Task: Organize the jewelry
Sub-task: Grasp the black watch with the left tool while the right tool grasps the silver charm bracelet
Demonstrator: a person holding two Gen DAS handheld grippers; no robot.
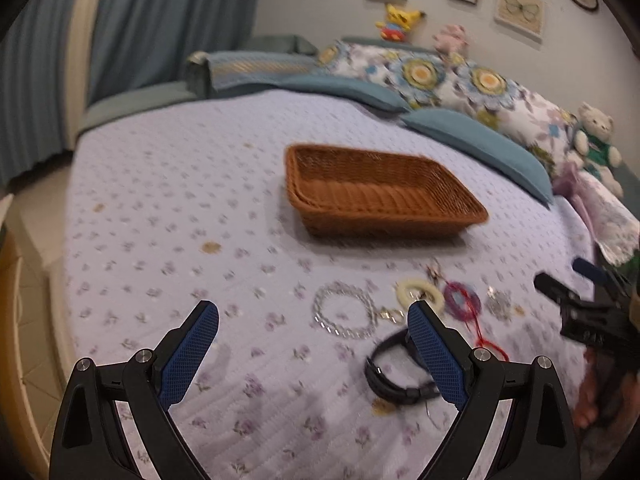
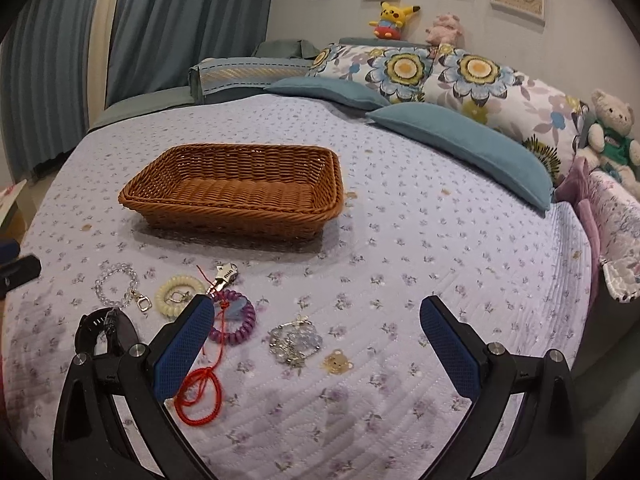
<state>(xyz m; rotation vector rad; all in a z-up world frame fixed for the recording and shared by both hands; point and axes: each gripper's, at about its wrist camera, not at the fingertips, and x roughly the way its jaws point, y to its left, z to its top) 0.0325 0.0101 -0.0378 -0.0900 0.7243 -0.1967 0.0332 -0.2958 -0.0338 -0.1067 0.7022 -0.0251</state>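
Nearest the lens, the right gripper (image 2: 316,320) hung over the quilted floral bedspread (image 2: 420,264) with jaws spread wide and nothing between them. The left gripper (image 1: 314,330) was likewise spread and empty. No writing could be read anywhere.

The jewelry lay in a loose row just ahead: a black watch (image 2: 105,330), a clear bead bracelet (image 2: 116,284), a cream coil band (image 2: 178,290), a purple coil band (image 2: 236,322) with a red cord (image 2: 200,394), a silver chain bracelet (image 2: 295,342) and a small bear charm (image 2: 338,362). Beyond them sat the empty wicker basket (image 2: 236,190), apart from every piece. Blue pillows (image 2: 472,152) and a teddy bear (image 2: 612,128) lined the far edge; open bedspread stretched to the right.
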